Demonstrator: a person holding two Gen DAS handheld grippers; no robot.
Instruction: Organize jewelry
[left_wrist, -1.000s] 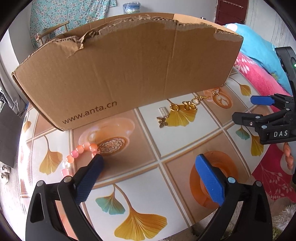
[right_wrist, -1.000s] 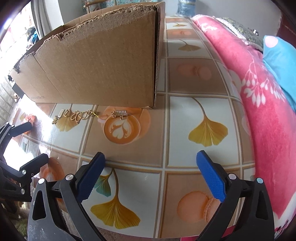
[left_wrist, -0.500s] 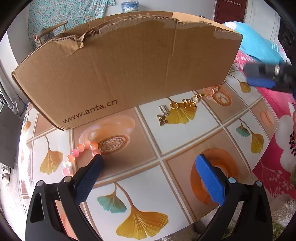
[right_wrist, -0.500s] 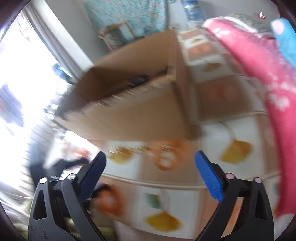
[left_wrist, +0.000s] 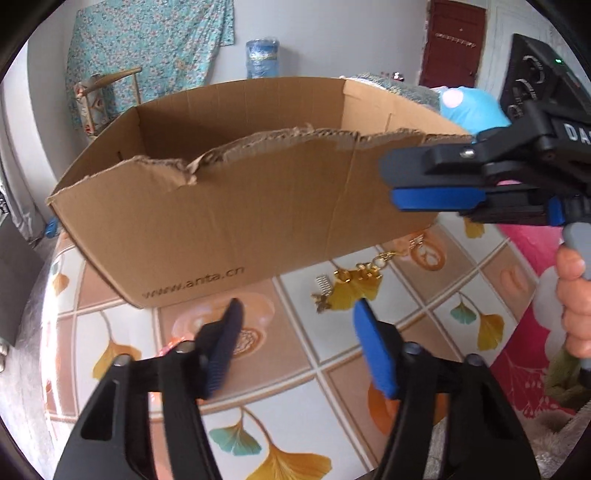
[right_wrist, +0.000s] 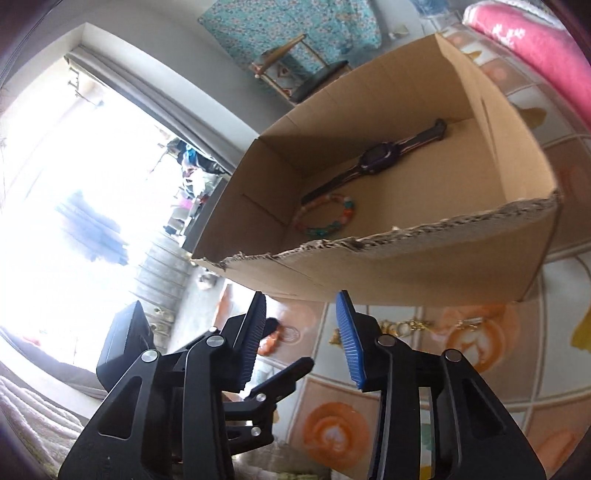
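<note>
An open cardboard box (left_wrist: 236, 206) stands on the patterned table (left_wrist: 314, 373). Inside it lie a dark watch (right_wrist: 376, 162) and a multicoloured bead bracelet (right_wrist: 325, 218). A gold chain (left_wrist: 356, 276) with small charms lies on the table in front of the box. Orange-pink beads (right_wrist: 271, 336) lie further left. My left gripper (left_wrist: 299, 343) hovers over the table before the box, its jaws closing with nothing between them. My right gripper (right_wrist: 301, 343) is raised near the box's front wall, jaws closing on nothing; it shows at upper right (left_wrist: 395, 184) from the left wrist.
A pink flowered blanket (right_wrist: 535, 48) and a blue pillow (left_wrist: 469, 110) lie to the right of the table. A person's hand (left_wrist: 572, 302) holds the right gripper's handle. A wooden chair (left_wrist: 107, 92) and a water bottle (left_wrist: 262, 59) stand behind the box.
Both grippers' jaws have narrowed. The right gripper swung up and to the left, so the box's inside now shows. The left gripper rose a little and tilted up.
</note>
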